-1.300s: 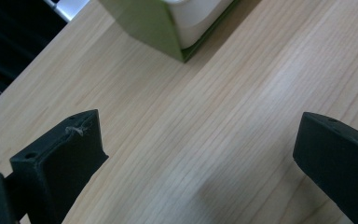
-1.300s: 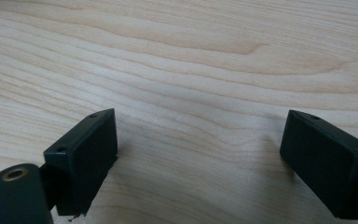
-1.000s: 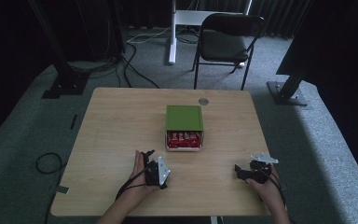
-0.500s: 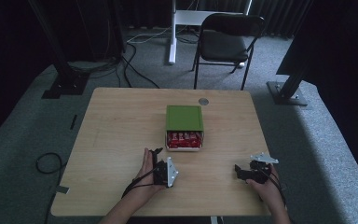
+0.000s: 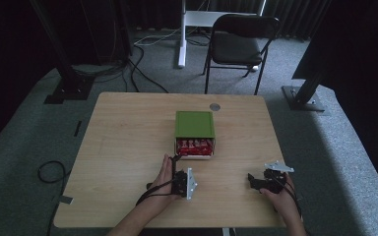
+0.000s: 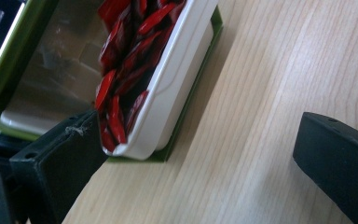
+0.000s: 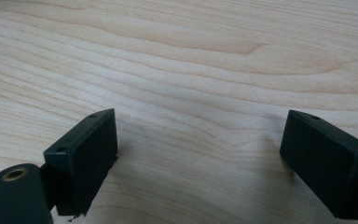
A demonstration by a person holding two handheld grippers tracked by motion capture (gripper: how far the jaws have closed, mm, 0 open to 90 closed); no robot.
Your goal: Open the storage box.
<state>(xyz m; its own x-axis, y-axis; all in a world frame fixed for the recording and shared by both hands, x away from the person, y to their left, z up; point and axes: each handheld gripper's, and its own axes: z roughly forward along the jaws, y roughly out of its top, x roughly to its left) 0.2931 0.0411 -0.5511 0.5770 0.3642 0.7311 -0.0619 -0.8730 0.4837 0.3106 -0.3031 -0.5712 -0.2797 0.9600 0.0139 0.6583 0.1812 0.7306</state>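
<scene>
A green box [image 5: 194, 124] sits near the middle of the worktop [image 5: 123, 147]; it serves as the landmark here. Its near side is open, and a white tray [image 5: 193, 149] of red packets [image 5: 193, 144] sticks out of that side toward the person.

The left claw [image 5: 177, 161] is just in front of the tray, at its left near corner, held in the person's left hand [image 5: 163, 178]. In the left claw's own view its jaws stand wide apart and grip nothing: one jaw lies against the corner of the tray [image 6: 168, 93], right by the red packets [image 6: 126, 70], though whether it truly touches cannot be told; the other jaw is over bare wood, well clear of the box [image 6: 9, 65]. The green shell of the box shows under and around the tray in that view, with a shiny inner wall beside the packets.

The right claw [image 5: 251, 179] is well to the right of the box and nearer the person, close to the worktop's front edge, held in the right hand [image 5: 281, 196]. Its jaws are also spread wide with nothing between them, low over plain wood [image 7: 191, 70].

Beyond the box, near the far edge of the worktop, is a small round grey disc [image 5: 215, 106]. Farther behind the box, on the floor, stands a dark chair [image 5: 241, 44].
</scene>
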